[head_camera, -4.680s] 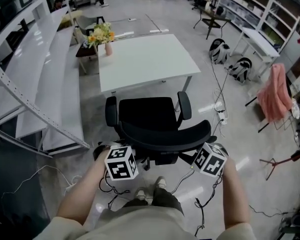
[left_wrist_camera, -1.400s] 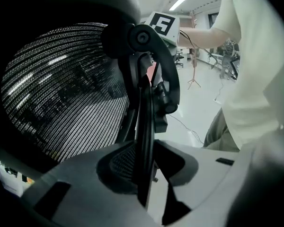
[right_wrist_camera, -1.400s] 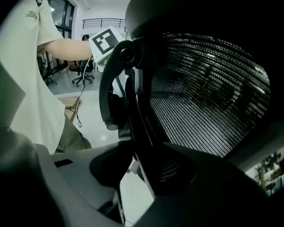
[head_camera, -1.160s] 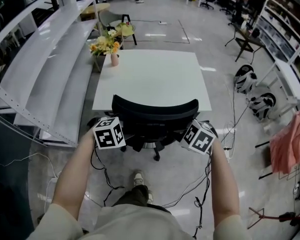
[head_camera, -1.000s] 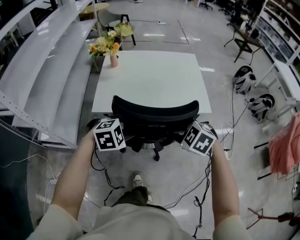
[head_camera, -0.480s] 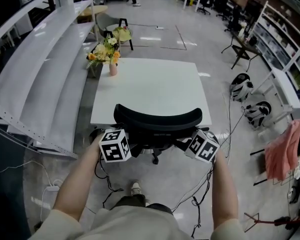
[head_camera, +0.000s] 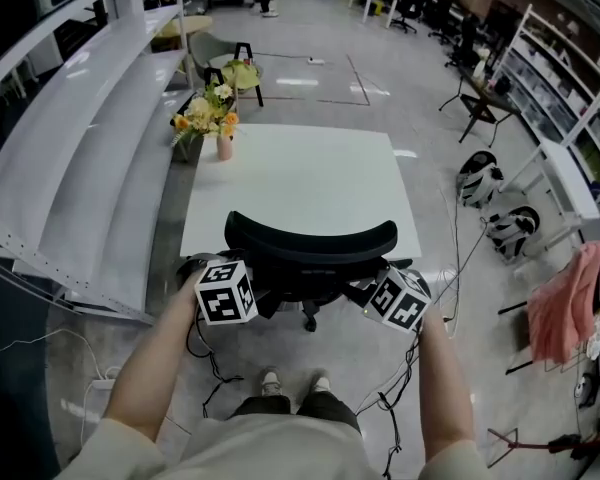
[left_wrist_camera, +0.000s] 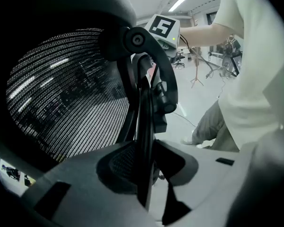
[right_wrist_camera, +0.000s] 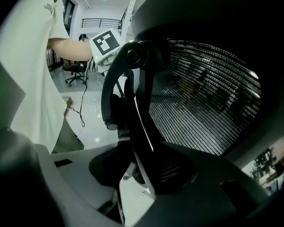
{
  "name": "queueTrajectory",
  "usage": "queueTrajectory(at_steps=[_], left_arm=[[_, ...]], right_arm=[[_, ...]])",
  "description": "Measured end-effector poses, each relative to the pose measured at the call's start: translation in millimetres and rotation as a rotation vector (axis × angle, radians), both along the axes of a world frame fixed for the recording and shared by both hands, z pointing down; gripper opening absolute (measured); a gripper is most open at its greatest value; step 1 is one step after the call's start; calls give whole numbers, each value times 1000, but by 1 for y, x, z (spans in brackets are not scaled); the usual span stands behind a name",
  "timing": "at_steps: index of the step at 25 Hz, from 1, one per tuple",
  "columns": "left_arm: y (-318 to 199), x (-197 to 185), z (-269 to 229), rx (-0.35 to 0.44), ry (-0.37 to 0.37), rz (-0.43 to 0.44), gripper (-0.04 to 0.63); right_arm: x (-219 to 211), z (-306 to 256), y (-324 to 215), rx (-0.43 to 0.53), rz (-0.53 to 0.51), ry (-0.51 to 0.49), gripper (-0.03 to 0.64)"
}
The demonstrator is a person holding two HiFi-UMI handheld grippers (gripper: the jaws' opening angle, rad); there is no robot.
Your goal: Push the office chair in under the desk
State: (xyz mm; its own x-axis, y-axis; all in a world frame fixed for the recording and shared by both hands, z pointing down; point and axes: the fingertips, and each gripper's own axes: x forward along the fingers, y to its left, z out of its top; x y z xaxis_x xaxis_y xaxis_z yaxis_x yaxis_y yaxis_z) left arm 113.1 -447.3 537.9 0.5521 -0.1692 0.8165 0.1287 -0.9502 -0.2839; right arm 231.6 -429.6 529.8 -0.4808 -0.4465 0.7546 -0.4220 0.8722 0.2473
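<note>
The black office chair's backrest (head_camera: 310, 240) stands against the near edge of the white desk (head_camera: 300, 173); the seat is hidden beneath the desktop. My left gripper (head_camera: 242, 283) holds the backrest's left side and my right gripper (head_camera: 380, 288) its right side. In the left gripper view the jaws of the left gripper (left_wrist_camera: 142, 174) are shut on the thin black frame edge beside the mesh (left_wrist_camera: 66, 103). The right gripper (right_wrist_camera: 142, 169) grips the opposite frame edge in the same way, with mesh (right_wrist_camera: 203, 103) beyond it.
A vase of flowers (head_camera: 220, 133) sits at the desk's far left corner. White shelving (head_camera: 70, 148) runs along the left. Cables (head_camera: 400, 393) trail on the floor by the person's feet (head_camera: 292, 382). Backpacks (head_camera: 478, 180) and a pink cloth (head_camera: 565, 303) lie to the right.
The chair, earlier standing clear of the desk with its seat showing, now has its seat under the desktop. In the last second the person's feet came together; both grips are unchanged.
</note>
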Motion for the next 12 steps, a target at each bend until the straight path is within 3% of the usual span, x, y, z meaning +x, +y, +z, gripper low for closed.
queueTrajectory(at_steps=[12], left_arm=[[-6,10,0,41,0,-39,126]], right_arm=[[11,0,-8,-4,-26,2,144]])
